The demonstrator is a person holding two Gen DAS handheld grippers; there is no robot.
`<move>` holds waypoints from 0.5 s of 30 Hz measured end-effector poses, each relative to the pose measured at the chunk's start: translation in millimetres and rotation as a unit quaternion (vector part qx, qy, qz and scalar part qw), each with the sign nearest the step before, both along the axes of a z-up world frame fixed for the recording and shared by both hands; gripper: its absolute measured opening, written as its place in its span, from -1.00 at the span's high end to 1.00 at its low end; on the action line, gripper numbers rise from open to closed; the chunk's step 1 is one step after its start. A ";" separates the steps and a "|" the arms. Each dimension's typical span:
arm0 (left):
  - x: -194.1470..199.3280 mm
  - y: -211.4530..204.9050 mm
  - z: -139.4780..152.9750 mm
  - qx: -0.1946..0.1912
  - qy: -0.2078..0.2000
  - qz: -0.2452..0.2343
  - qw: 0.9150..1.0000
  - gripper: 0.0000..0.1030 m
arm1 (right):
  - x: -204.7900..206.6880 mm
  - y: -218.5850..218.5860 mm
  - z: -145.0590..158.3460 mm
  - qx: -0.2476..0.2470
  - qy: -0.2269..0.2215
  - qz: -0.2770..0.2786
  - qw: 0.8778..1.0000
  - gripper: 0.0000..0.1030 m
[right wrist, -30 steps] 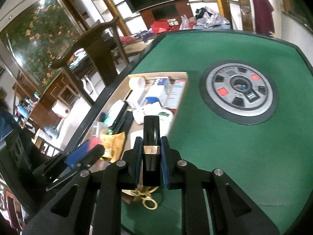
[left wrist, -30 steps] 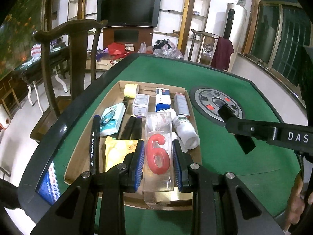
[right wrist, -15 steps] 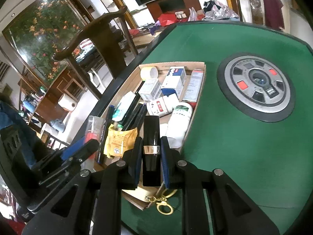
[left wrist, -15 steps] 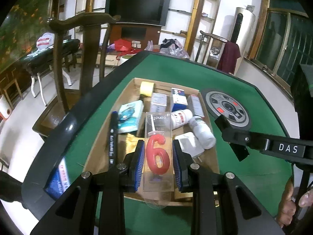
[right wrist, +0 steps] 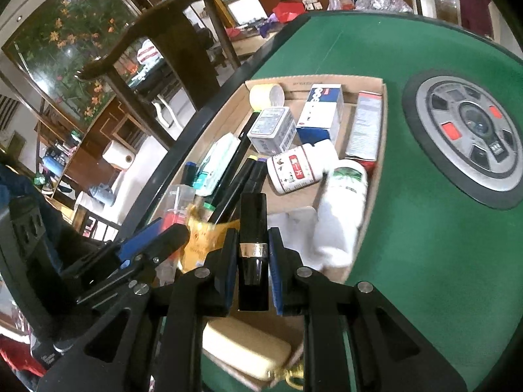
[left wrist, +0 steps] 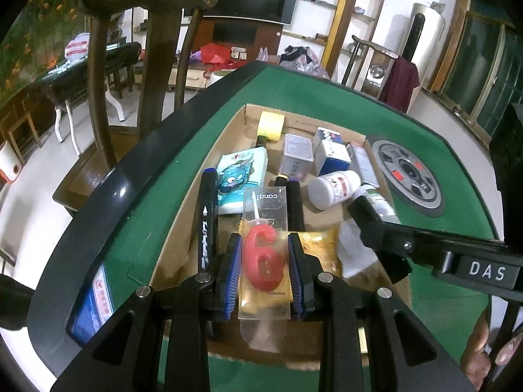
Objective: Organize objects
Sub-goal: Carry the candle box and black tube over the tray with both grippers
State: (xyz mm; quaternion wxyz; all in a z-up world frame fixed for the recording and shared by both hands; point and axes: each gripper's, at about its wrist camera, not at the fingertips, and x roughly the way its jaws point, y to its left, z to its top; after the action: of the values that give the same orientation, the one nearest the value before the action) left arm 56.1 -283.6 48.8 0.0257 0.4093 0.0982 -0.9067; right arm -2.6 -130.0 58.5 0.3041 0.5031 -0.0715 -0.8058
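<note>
Over the cardboard tray [left wrist: 356, 135] on the green table [left wrist: 327, 98], I have both tongs loaded. My left gripper [left wrist: 265, 269] is clenched on a clear pack holding a red number-six candle [left wrist: 264, 261], its blue pads pressing the pack's two long sides, hanging above the near end of the tray. My right gripper [right wrist: 251, 266] is clamped on a black lipstick tube [right wrist: 252, 238] with one gold band, held upright above the tray's near part; its black fingers also reach in from the right in the left camera.

Counting what lies in the tray: two white pill bottles [right wrist: 299, 170], both on their sides and touching; three small boxes [right wrist: 322, 111] along the far end; one yellow tape roll [right wrist: 265, 95] in the far corner; one blue-and-white tissue pack [left wrist: 242, 176]; at least three dark markers [left wrist: 206, 222] lying lengthwise; one yellow snack packet [right wrist: 201, 238]; one white cloth-like piece [right wrist: 333, 228] beside the bottles. A cream case [right wrist: 245, 349] lies under my right fingers, blurred. One round grey control dial [right wrist: 470, 134] sits in the table's middle, well apart from the tray.
</note>
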 end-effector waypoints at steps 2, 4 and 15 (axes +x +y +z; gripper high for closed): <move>-6.2 -1.6 -2.1 -0.008 -0.003 -0.003 1.000 0.54 | -6.2 -6.3 -4.6 0.006 -0.003 0.001 1.000 0.69; -11.2 -2.4 -3.4 -0.015 -0.005 -0.004 1.000 0.54 | -14.3 -12.3 -9.2 0.014 -0.004 0.001 1.000 0.69; -39.1 -13.4 -5.2 -0.017 -0.008 -0.011 1.000 0.54 | -46.5 -30.4 -17.3 0.038 -0.004 -0.011 0.999 0.69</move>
State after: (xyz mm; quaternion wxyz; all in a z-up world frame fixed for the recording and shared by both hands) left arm 16.9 -297.0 43.6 0.0239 0.4168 0.0780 -0.9053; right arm -49.1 -160.5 41.1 0.2751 0.5170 -0.0476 -0.8092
